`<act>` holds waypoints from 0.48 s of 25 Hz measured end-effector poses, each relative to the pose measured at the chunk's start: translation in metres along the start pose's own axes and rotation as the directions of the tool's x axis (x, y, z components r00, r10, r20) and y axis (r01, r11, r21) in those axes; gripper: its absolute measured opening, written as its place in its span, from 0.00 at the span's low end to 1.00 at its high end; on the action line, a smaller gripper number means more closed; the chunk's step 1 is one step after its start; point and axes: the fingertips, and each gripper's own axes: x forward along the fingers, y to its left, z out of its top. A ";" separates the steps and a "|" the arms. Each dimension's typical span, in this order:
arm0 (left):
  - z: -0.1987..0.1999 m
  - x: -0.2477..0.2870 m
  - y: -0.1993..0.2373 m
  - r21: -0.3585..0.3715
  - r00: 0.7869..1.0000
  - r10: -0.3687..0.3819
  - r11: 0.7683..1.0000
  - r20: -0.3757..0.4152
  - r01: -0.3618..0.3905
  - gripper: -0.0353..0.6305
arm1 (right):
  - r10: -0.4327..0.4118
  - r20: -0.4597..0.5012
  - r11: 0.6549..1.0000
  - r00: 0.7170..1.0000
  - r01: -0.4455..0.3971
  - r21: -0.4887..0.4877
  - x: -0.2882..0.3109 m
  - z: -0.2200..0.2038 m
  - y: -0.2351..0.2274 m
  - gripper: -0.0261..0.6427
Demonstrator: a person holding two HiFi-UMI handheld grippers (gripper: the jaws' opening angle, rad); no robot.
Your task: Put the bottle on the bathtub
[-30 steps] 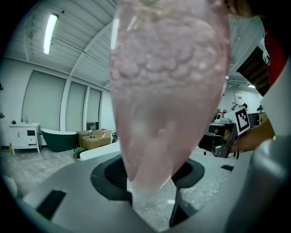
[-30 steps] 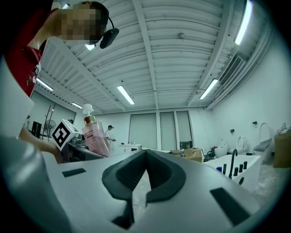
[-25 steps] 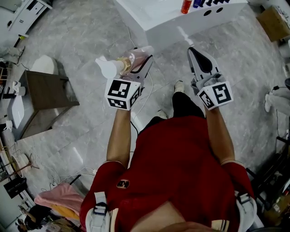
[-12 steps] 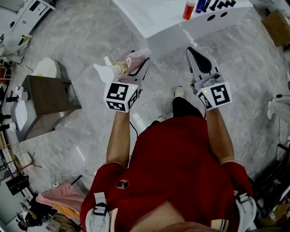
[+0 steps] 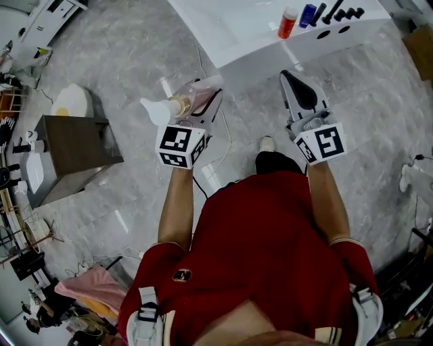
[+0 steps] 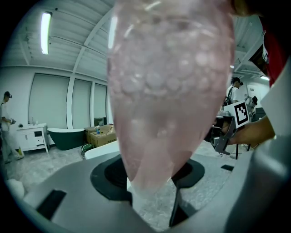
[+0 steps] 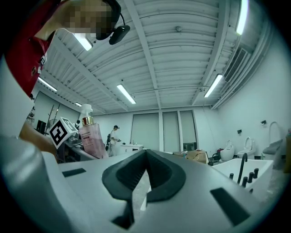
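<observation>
Left of centre in the head view, the left gripper [image 5: 208,100] had its fingers pinching the pink bottle [image 5: 195,98] (white pump head [image 5: 154,110] pointing toward the frame's left). It was held over the grey floor [image 5: 135,54], just below the white bathtub [image 5: 270,48] at the top of the frame, not touching it. Over at right of centre, the right gripper [image 5: 287,74] had its fingers pressed together with nothing between them. On the tub's rim stood a red bottle [image 5: 287,22] and a blue one [image 5: 308,13].

Dark cabinet [image 5: 74,145]; pink cloth [image 5: 82,292]
</observation>
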 end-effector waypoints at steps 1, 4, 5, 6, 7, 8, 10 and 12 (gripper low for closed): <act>0.000 0.007 0.001 -0.001 1.000 0.004 1.000 -0.006 -0.004 0.42 | 0.004 -0.002 1.000 1.000 -0.004 0.003 0.004 -0.002 -0.007 0.03; 0.000 0.027 0.007 -0.007 1.000 0.018 1.000 -0.018 -0.018 0.42 | 0.018 -0.005 1.000 1.000 -0.018 0.005 0.015 -0.006 -0.027 0.03; 0.000 0.033 0.008 -0.010 0.999 0.024 1.000 -0.022 -0.024 0.42 | 0.025 -0.007 1.000 1.000 -0.025 0.004 0.018 -0.007 -0.033 0.03; 0.000 0.039 0.010 -0.013 0.999 0.030 0.999 -0.025 -0.030 0.42 | 0.031 -0.009 1.000 0.999 -0.031 0.002 0.020 -0.008 -0.038 0.03; 0.000 0.044 0.011 -0.015 0.999 0.035 0.999 -0.028 -0.035 0.42 | 0.036 -0.012 0.999 0.999 -0.036 0.000 0.023 -0.009 -0.043 0.03; 0.000 0.050 0.012 -0.018 0.999 0.040 0.999 -0.031 -0.040 0.42 | 0.041 -0.014 0.999 0.999 -0.041 -0.001 0.025 -0.011 -0.048 0.03; -0.002 0.061 0.014 -0.023 0.998 0.050 0.998 -0.036 -0.051 0.42 | 0.052 -0.017 0.999 0.999 -0.052 -0.005 0.030 -0.013 -0.058 0.03; -0.003 0.071 0.016 -0.028 0.997 0.060 0.998 -0.043 -0.061 0.42 | 0.065 -0.020 0.998 0.998 -0.065 -0.012 0.036 -0.016 -0.065 0.03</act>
